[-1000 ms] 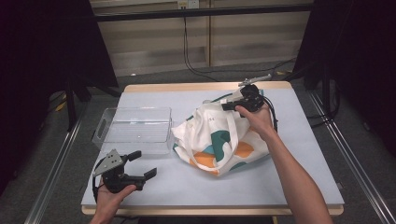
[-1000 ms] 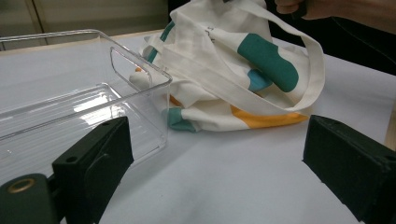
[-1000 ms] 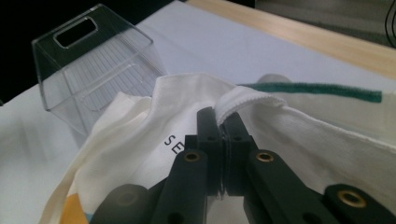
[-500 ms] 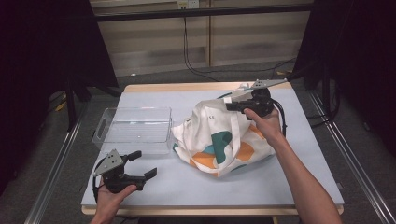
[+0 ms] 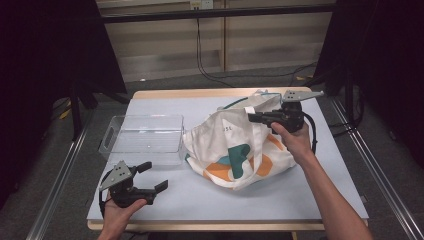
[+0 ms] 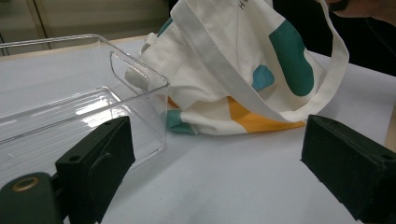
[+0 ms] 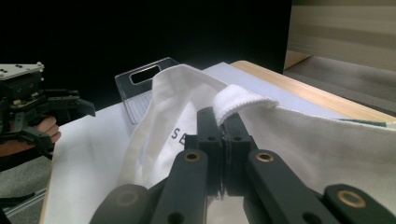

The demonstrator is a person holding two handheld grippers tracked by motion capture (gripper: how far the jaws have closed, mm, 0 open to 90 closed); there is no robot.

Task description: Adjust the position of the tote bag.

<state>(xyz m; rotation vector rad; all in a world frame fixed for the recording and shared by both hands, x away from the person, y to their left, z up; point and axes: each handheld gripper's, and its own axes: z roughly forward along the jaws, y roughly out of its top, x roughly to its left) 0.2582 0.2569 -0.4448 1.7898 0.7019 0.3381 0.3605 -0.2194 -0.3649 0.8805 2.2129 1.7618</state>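
One white canvas tote bag (image 5: 235,145) with teal and orange shapes: handle clamped by right gripper (image 5: 251,118).
Left gripper (image 5: 152,177): jaws apart, holding nothing.

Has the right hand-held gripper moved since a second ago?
Yes. The right hand-held gripper, shut on the tote bag, moved right, toward the table's far right corner.

In the left gripper view, we see the clear bin (image 6: 70,116) cut off by the left edge and the tote bag (image 6: 243,60) by the top edge. On the bag in the right gripper view, printed letters vanish behind the right claw (image 7: 223,126), whose pads hide the pinched fabric.
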